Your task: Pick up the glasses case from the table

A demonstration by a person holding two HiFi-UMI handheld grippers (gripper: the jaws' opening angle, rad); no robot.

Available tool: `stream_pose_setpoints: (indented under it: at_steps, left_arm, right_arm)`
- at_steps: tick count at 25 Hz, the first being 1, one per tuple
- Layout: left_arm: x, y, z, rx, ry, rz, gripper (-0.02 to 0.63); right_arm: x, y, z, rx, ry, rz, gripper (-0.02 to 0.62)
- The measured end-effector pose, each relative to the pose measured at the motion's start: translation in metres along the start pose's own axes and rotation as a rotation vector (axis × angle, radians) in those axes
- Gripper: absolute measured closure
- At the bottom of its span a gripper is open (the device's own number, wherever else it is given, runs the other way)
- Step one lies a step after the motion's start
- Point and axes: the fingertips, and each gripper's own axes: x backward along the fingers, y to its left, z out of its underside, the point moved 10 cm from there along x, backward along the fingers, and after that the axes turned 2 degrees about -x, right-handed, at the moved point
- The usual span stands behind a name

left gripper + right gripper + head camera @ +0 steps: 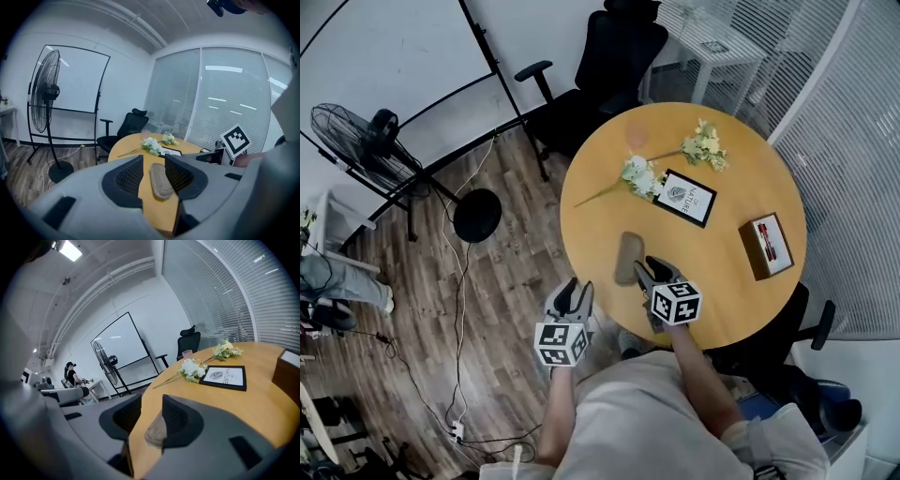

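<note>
The glasses case (628, 258) lies flat on the round surface (741, 169), near my edge. My right gripper (654, 270) is open, its tips just beside the case and not pinching it. My left gripper (577, 290) is open too, off the surface's edge.

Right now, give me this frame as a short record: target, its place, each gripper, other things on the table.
target: glasses case, lying flat, not gripped
place: near side of the round table
left gripper: jaws apart, empty, at the table's edge
right gripper: jaws apart, empty, close beside the case
also on table: flower sprigs, framed card, brown box
</note>
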Motion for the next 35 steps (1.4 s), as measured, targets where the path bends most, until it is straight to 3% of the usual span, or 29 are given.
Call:
stream_pose_setpoints:
  at_steps: [21,28,35]
  left_arm:
    - [-0.041,-0.018,0.000,-0.017,0.053,-0.006,0.479]
    - [-0.041,-0.022,0.010,-0.011,0.065,-0.028,0.479]
    - [-0.044,-0.017,0.011,0.008,0.059,-0.057,0.479]
  right_arm:
    - [-0.058,-0.059,0.031,-0.157,0.171,0.008,0.420]
    - [-0.073,-0.067,0.046,-0.254,0.211,-0.034,0.343]
    - [-0.087,-0.073,0.052,-0.290,0.249,-0.030,0.322]
